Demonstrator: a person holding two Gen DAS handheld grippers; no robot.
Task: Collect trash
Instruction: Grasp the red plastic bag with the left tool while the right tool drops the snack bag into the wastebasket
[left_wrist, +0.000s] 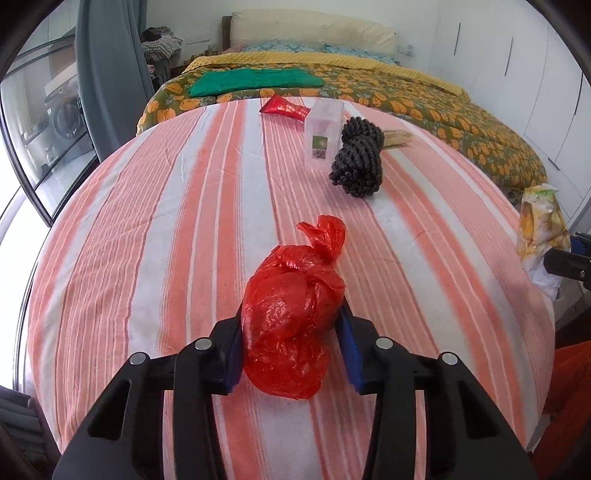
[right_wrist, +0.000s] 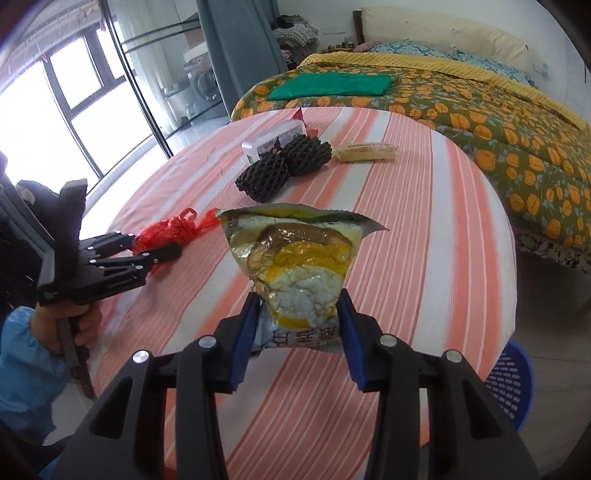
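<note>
Crinkly knotted red bag (left_wrist: 291, 317); striped cloth (left_wrist: 147, 229)

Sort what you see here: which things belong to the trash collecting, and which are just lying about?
Job: red plastic bag in left gripper; snack packet in right gripper; blue basket.
Lying about: green cloth, pillows on the bed.

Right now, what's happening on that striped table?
A person is collecting trash with a handheld gripper in each hand. The left gripper is shut on a knotted red plastic bag resting on the striped table. The right gripper holds a crumpled yellow snack packet above the tabletop. A clear plastic box, black foam netting and a red wrapper are not yet picked up.
</note>
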